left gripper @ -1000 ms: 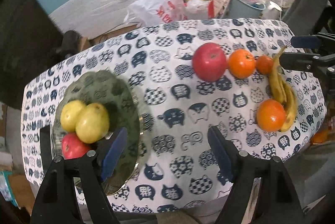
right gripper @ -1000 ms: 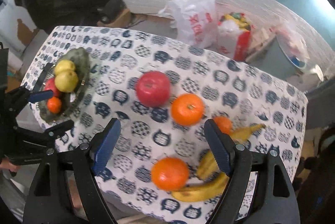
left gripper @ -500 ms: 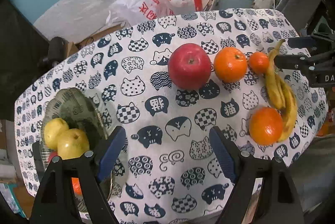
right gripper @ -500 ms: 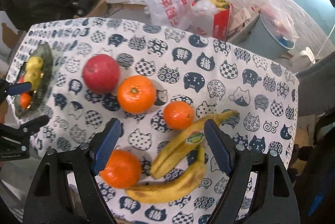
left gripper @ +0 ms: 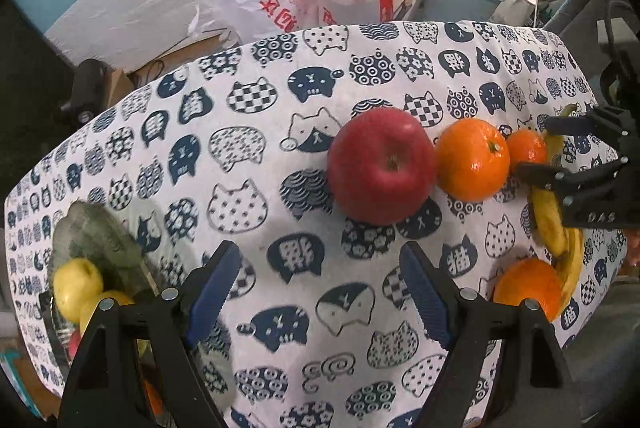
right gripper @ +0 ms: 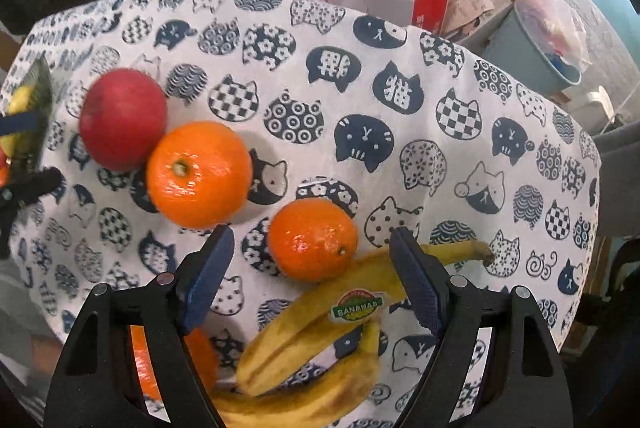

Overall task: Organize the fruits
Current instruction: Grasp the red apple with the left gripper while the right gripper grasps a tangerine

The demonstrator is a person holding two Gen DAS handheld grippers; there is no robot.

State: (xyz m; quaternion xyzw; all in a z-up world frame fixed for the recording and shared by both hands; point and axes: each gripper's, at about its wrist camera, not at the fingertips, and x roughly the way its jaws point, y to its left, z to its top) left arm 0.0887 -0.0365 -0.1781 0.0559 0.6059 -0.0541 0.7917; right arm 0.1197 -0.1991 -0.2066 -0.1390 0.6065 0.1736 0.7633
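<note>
- Your right gripper [right gripper: 310, 274] is the nearer one to the loose fruit: the small round orange mandarin [right gripper: 313, 240] sits between its two blue-padded fingers [right gripper: 210, 278], a little ahead of the tips and closer to the right-hand finger than the left.
- Those fingers stand wide apart and hold nothing; no pad touches the mandarin.
- Just behind the mandarin and touching it lies the bunch of yellow bananas with a green sticker [right gripper: 320, 332]. Its long axis runs on a slant from low left to upper right, and it passes under the right-hand finger, so a straight drop could catch banana as well as mandarin.
- The larger glossy orange [right gripper: 199, 173] lies further off to the upper left, touching the big red apple [right gripper: 122, 119].
- Your left gripper [left gripper: 322, 286] hangs over bare cat-print cloth on the tabletop [left gripper: 248, 147], fingers likewise spread wide and empty.
- From that side the red apple [left gripper: 382, 165] lies ahead and to the right of the fingers, not between them.
- The green-tinted glass plate with yellow pears [left gripper: 92, 252] sits at the left edge, just beside the left-hand finger, so the left hand is the nearer one to where the fruit is being gathered, I judge.
</note>
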